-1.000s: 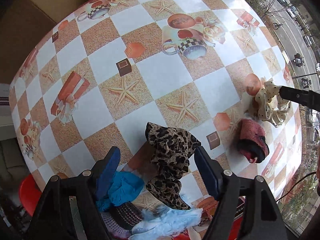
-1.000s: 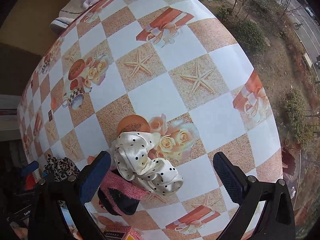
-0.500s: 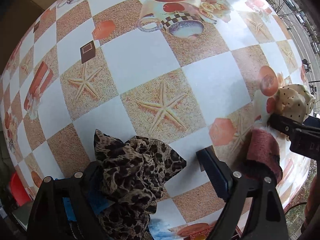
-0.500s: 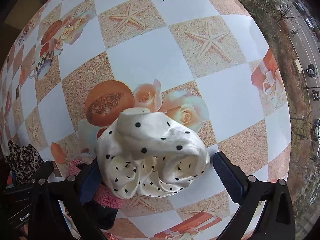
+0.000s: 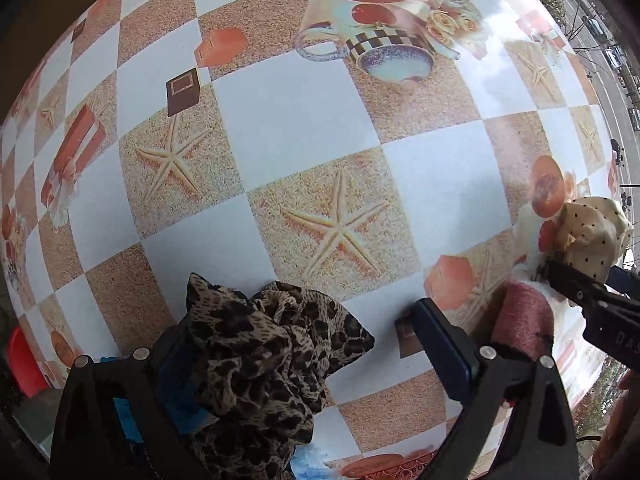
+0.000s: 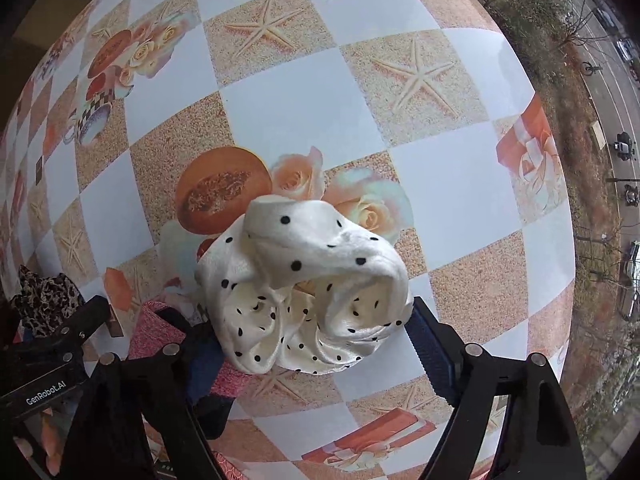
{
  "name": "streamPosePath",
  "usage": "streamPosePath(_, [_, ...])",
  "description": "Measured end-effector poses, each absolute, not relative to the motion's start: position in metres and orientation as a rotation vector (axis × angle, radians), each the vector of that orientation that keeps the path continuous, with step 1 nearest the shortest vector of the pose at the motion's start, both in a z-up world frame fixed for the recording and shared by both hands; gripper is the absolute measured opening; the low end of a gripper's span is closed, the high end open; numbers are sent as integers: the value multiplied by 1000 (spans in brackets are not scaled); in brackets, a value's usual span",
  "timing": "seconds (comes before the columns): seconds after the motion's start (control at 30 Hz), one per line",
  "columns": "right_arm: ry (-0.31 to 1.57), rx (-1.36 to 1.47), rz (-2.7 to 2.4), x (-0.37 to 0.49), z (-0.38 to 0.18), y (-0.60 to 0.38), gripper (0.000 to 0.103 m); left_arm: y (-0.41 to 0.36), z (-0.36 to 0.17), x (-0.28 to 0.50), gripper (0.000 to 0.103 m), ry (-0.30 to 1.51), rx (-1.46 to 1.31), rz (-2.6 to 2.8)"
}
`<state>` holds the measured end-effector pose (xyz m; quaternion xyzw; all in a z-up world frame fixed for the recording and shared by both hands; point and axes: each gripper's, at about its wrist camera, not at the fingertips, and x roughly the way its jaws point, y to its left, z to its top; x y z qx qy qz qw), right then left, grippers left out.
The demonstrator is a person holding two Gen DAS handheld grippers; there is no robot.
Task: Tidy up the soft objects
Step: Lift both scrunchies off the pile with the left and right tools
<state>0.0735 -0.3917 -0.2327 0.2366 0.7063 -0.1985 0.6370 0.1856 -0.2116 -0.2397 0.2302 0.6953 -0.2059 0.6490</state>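
Note:
A leopard-print scrunchie (image 5: 264,356) lies on the patterned tablecloth between the open fingers of my left gripper (image 5: 304,344), against the left finger; it also shows in the right wrist view (image 6: 44,300). A white polka-dot scrunchie (image 6: 308,292) sits between the fingers of my right gripper (image 6: 316,340), which stand close at its sides; it also shows in the left wrist view (image 5: 592,236). Whether they squeeze it is unclear. A pink and black knitted piece (image 6: 160,328) lies just left of it and in the left wrist view (image 5: 524,328).
Blue soft items (image 5: 180,404) lie under the left gripper by the table's near edge. The table edge (image 6: 552,184) runs close on the right, with a street far below. A red object (image 5: 24,360) sits off the table at the left.
Both grippers have moved forward and down over their scrunchies. The leopard scrunchie now sits against the left finger. The right fingers have closed in from wide open to the polka-dot scrunchie's sides.

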Motion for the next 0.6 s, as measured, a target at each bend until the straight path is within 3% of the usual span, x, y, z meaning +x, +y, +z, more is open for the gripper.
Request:
streamPosePath(0.03, [1601, 537, -449, 71, -229, -393, 56, -213, -233, 184, 73, 1558, 531, -487])
streamPosePath(0.07, [1584, 547, -437, 69, -226, -394, 36, -215, -228, 182, 41, 1542, 546, -508])
streamPosePath(0.1, [1569, 577, -419, 66, -224, -395, 31, -217, -225, 180, 22, 1546, 561, -530])
streamPosePath(0.2, [1533, 636, -401, 58, -216, -398, 28, -212, -214, 178, 17, 1543, 530, -549])
streamPosePath(0.6, [1350, 590, -245, 45, -116, -341, 28, -162, -124, 140, 16, 1377, 478, -571])
